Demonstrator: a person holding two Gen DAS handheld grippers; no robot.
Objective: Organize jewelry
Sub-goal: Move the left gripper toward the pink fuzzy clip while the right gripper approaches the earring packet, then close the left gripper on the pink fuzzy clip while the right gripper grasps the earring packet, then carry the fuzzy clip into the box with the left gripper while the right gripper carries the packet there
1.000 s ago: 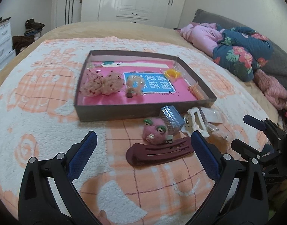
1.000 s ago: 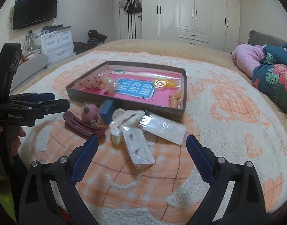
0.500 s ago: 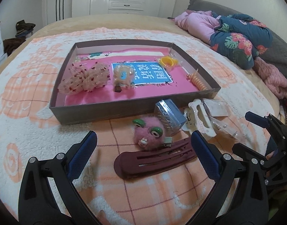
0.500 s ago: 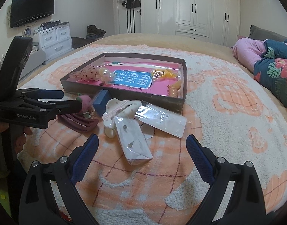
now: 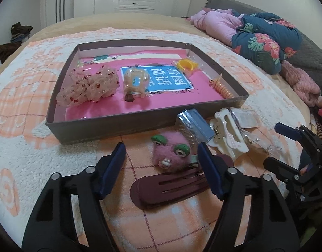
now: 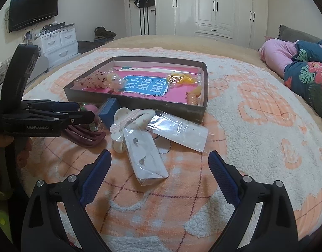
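Bed w/ fluffy white-and-orange checked blanket [image 6: 255,109] carries a shallow brown cardboard box with pink lining [image 5: 110,129], holding a sequinned mesh scrunchie [image 5: 87,87] & yellow ring [image 5: 187,64]. Just in front of box: long maroon hair clip [image 5: 167,189], fuzzy pink monster-face clip with green eyes [image 5: 171,151], white claw-style hair clip [image 6: 127,124]. Left claw [image 5: 162,166] jaws apart, just been closing, around the monster clip, pads not pressing. Right claw [image 6: 159,174] wide apart, empty, above clear earring packet [image 6: 145,157].
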